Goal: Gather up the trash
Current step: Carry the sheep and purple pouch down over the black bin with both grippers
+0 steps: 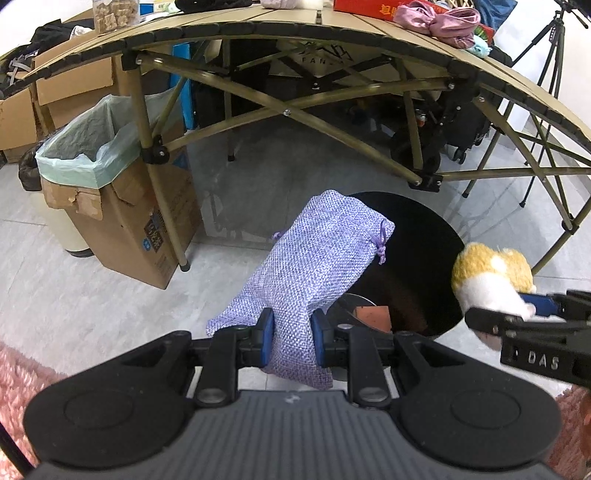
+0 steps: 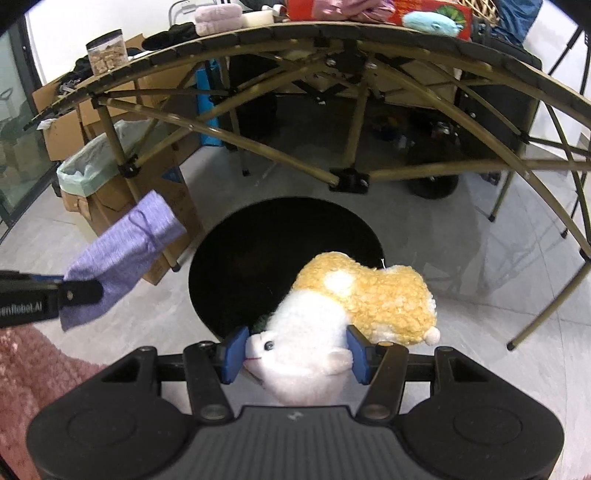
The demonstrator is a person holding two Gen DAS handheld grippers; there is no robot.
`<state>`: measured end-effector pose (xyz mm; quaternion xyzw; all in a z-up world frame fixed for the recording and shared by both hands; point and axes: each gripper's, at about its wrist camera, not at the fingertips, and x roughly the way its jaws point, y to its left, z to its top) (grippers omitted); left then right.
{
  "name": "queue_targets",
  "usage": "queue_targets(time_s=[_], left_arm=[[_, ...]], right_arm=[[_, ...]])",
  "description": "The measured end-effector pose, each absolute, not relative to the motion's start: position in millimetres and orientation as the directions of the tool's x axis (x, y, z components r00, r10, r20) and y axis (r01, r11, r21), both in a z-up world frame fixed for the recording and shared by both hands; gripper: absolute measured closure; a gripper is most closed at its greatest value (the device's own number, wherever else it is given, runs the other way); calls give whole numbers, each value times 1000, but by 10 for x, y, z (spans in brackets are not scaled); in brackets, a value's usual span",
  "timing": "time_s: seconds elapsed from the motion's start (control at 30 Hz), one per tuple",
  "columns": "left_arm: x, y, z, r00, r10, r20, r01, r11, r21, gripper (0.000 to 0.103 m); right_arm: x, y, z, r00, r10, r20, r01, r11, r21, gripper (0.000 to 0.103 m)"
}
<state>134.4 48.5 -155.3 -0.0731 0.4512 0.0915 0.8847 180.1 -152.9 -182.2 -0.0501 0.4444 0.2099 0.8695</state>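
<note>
My left gripper [image 1: 291,338] is shut on a purple woven drawstring pouch [image 1: 310,266] and holds it above the near left rim of a round black bin [image 1: 417,240] on the floor. My right gripper [image 2: 295,354] is shut on a white and yellow plush toy [image 2: 354,295] and holds it over the bin's [image 2: 258,251] near right edge. The plush toy [image 1: 491,280] and right gripper also show at the right of the left wrist view. The pouch [image 2: 122,258] shows at the left of the right wrist view. An orange scrap [image 1: 373,314] lies inside the bin.
A folding table [image 1: 258,26] with crossed metal legs stands behind the bin, loaded with clutter. A cardboard box [image 1: 122,206] lined with a pale green bag stands to the left by a table leg. A pink fluffy rug [image 2: 37,369] lies near left. A tripod [image 1: 546,74] stands far right.
</note>
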Motion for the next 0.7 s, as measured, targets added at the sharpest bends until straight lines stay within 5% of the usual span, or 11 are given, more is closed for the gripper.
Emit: queue_targets(time_s=[0.7], left_arm=[[1595, 729, -1608, 550, 156, -820, -305, 952, -23, 81]], right_arm=[[2448, -1039, -2031, 489, 357, -796, -462, 880, 111, 47]])
